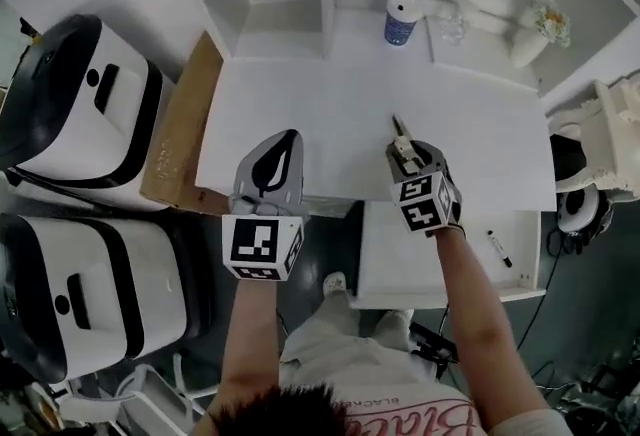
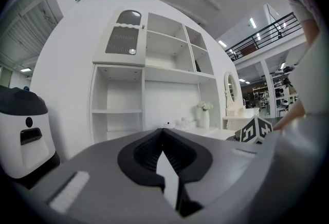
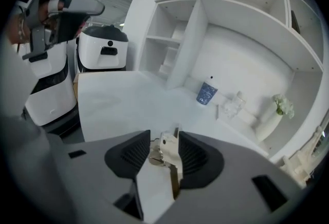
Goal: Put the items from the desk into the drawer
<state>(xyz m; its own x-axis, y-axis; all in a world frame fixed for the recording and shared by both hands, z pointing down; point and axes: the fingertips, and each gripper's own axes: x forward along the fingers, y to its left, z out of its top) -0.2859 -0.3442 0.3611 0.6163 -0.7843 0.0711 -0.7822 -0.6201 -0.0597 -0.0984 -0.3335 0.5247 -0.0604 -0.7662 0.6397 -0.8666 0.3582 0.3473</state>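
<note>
A small silvery metal item (image 3: 165, 152) lies on the white desk (image 1: 300, 114) near its front edge, with a thin dark end (image 1: 398, 129) pointing away. My right gripper (image 1: 404, 154) tilts down over it, and in the right gripper view the item fills the gap of the right gripper (image 3: 164, 136), touching both pads. My left gripper (image 1: 288, 138) hovers level at the desk's front edge, shut and holding nothing; its tips meet in the left gripper view (image 2: 163, 131). Below the desk at the right, the white drawer (image 1: 400, 264) is pulled out, with a black marker (image 1: 500, 249) lying in it.
At the back of the desk stand a blue patterned cup (image 1: 401, 24), a clear glass piece (image 1: 452, 24) and a white vase with flowers (image 1: 530, 39). White shelves rise behind. A cardboard box (image 1: 180, 129) and two white appliances (image 1: 80, 99) stand to the left.
</note>
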